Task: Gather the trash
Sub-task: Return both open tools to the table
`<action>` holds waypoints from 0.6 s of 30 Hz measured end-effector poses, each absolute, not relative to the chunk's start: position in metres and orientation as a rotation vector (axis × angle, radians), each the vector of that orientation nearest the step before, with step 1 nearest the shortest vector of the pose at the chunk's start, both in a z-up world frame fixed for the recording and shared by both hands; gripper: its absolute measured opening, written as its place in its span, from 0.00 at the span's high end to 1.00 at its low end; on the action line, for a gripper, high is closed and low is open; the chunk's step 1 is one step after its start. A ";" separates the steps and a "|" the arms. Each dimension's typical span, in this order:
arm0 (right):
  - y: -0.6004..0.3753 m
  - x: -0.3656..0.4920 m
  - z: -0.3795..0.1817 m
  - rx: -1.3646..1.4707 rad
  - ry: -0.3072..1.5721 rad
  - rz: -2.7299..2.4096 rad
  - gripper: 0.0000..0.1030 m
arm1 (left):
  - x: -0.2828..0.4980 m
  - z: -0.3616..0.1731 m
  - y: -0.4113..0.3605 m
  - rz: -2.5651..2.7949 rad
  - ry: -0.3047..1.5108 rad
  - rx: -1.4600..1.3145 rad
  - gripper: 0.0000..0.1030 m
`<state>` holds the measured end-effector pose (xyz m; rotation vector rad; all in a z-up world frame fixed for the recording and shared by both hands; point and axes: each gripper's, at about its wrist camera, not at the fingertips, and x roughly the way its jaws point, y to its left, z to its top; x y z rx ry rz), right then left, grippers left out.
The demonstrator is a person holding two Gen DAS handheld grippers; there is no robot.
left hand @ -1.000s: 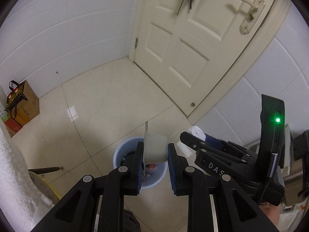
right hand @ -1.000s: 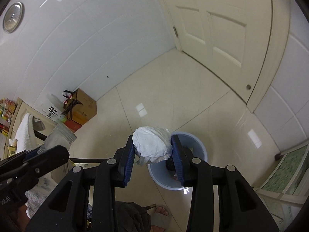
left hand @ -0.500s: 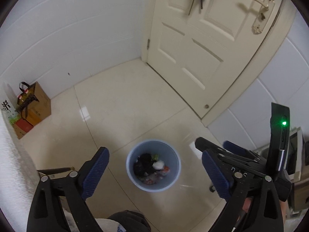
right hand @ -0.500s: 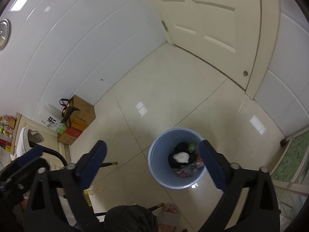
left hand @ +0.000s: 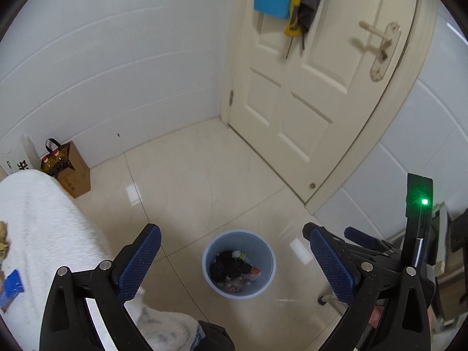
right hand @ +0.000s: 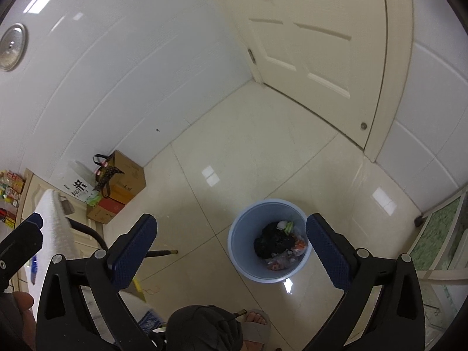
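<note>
Bin [left hand: 239, 263], round, pale blue plastic, smooth wall, stands on the floor [left hand: 204, 175] near the corner where the door [left hand: 307, 87] meets the tiled wall [left hand: 117, 73]. Also seen from the right wrist view [right hand: 270, 241]. Inside: trash [left hand: 234, 269], a dark crumpled mass with small white, green and red-orange bits. Individual pieces too small and jumbled to identify. Bin bottom hidden under the pile.

Left gripper [left hand: 234, 260]: jaws opening, already spread wide, nothing between them; bin shows through the gap, well below. Pads blue with a fine knurled texture, arms matte black. Right gripper [right hand: 231, 251]: jaws fully apart, empty, bin just inside the right-hand finger's line of sight. Its tip also pokes into the left wrist view at right [left hand: 351, 234], partly hidden behind the left gripper's own finger.

Floor: glossy cream tiles, thin dark grout lines, light reflections. Wall tiles white, glossy. Door cream, panelled, with a lever handle [left hand: 377, 49], motion-blurred. Blue and yellow items hang on it, cut off at the top edge.

White towel-like cloth [left hand: 44, 234], rough pile, fills the left edge of the left wrist view; what it covers is not visible. Brown cardboard box [right hand: 125, 181] with a patterned bag sits at the floor's wall edge. Person's sandalled foot [right hand: 254, 324] at the bottom edge, partly cut off.
</note>
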<state>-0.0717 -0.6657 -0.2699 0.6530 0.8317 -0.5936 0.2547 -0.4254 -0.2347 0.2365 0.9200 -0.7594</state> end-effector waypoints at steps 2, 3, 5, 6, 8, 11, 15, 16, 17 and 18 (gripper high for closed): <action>-0.655 -0.072 -0.257 0.638 0.812 -0.587 0.00 | 0.245 -0.223 -0.406 -0.758 0.893 0.218 0.02; -0.650 -0.072 -0.249 0.629 0.801 -0.583 0.00 | 0.241 -0.217 -0.393 -0.756 0.883 0.206 0.02; -0.638 -0.071 -0.235 0.610 0.781 -0.573 0.00 | 0.232 -0.205 -0.370 -0.751 0.861 0.180 0.02; -0.631 -0.070 -0.227 0.598 0.772 -0.567 0.00 | 0.228 -0.199 -0.359 -0.747 0.851 0.170 0.02; -0.618 -0.069 -0.214 0.576 0.755 -0.555 0.00 | 0.218 -0.186 -0.335 -0.739 0.825 0.149 0.01; -0.596 -0.066 -0.193 0.541 0.728 -0.528 0.00 | 0.206 -0.169 -0.307 -0.716 0.787 0.124 0.01; -0.563 -0.059 -0.167 0.489 0.695 -0.486 0.00 | 0.188 -0.147 -0.264 -0.679 0.730 0.080 0.01; -0.556 -0.057 -0.161 0.478 0.687 -0.476 0.00 | 0.183 -0.144 -0.256 -0.669 0.719 0.071 0.01; -0.545 -0.055 -0.154 0.462 0.677 -0.463 0.00 | 0.178 -0.139 -0.243 -0.655 0.705 0.060 0.01; -0.538 -0.054 -0.149 0.451 0.670 -0.454 0.00 | 0.173 -0.136 -0.233 -0.646 0.696 0.052 0.01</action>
